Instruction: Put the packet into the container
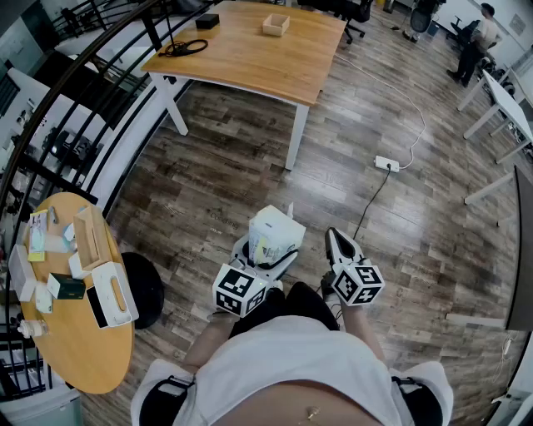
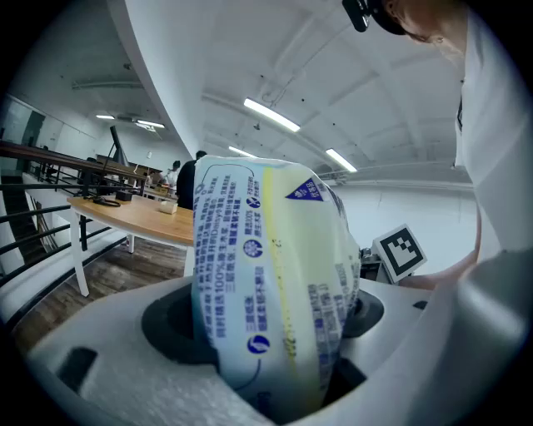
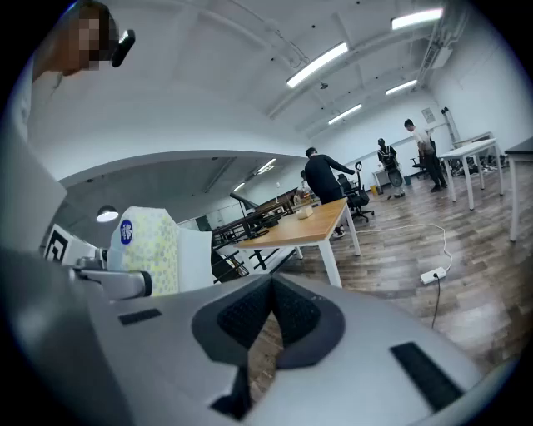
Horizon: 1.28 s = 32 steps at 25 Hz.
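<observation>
Open-plan office, wood-plank floor (image 1: 225, 175), long wooden table (image 1: 250, 54) far, swivel chairs (image 1: 358, 12) beyond, ceiling strip lights (image 3: 325, 62), trailing power strip (image 1: 386, 164).

We hold both grippers low before our waist, side by side, tipped slightly downward. Our left gripper (image 1: 268, 260) has its jaws spread wide, clamped on the packet (image 1: 276, 233). Our right gripper (image 1: 341, 246) has its jaws pressed together on nothing.
</observation>
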Each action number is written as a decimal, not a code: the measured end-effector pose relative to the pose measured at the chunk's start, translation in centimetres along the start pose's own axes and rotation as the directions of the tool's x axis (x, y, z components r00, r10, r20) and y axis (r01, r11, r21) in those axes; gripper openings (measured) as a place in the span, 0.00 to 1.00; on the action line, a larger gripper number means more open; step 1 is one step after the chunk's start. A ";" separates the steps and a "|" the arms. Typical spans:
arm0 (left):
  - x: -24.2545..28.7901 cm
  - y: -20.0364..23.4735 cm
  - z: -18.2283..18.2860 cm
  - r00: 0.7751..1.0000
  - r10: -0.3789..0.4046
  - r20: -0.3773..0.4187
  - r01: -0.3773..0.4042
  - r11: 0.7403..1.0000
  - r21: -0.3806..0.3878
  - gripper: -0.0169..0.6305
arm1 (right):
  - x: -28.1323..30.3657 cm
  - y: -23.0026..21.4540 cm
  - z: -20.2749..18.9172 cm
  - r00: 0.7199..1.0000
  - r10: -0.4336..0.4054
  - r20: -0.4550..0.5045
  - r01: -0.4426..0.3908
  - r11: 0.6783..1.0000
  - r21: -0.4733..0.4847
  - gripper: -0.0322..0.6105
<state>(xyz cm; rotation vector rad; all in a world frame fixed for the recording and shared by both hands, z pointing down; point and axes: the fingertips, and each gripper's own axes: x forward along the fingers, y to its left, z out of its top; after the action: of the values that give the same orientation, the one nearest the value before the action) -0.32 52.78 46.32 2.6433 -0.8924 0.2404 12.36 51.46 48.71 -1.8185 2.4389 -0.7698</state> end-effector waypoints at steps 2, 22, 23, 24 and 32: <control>0.3 0.0 0.2 1.000 -0.007 -0.005 0.007 1.000 0.014 0.61 | 0.1 -0.3 0.3 1.000 -0.007 0.009 0.007 1.000 0.002 0.06; 1.3 0.9 1.4 1.000 -0.004 0.013 0.004 1.000 0.019 0.61 | 1.8 1.3 2.5 0.998 0.023 0.065 -0.019 0.998 -0.068 0.06; 1.3 1.0 1.4 1.000 -0.001 0.015 0.001 1.000 0.015 0.61 | 1.9 1.5 2.7 0.997 0.030 0.067 -0.025 0.996 -0.080 0.06; 1.4 1.1 1.5 1.000 0.001 0.016 -0.002 1.000 0.011 0.61 | 1.9 1.7 2.9 0.997 0.038 0.071 -0.032 0.996 -0.087 0.06; 2.6 2.2 2.0 1.000 0.015 0.023 -0.014 1.000 -0.010 0.61 | 3.5 1.4 3.2 0.996 0.066 0.056 -0.061 0.994 -0.086 0.06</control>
<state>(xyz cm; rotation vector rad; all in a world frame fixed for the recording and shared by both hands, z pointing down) 0.47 48.96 45.74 2.6368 -0.9181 0.2095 10.85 47.42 46.36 -1.7535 2.5146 -0.6105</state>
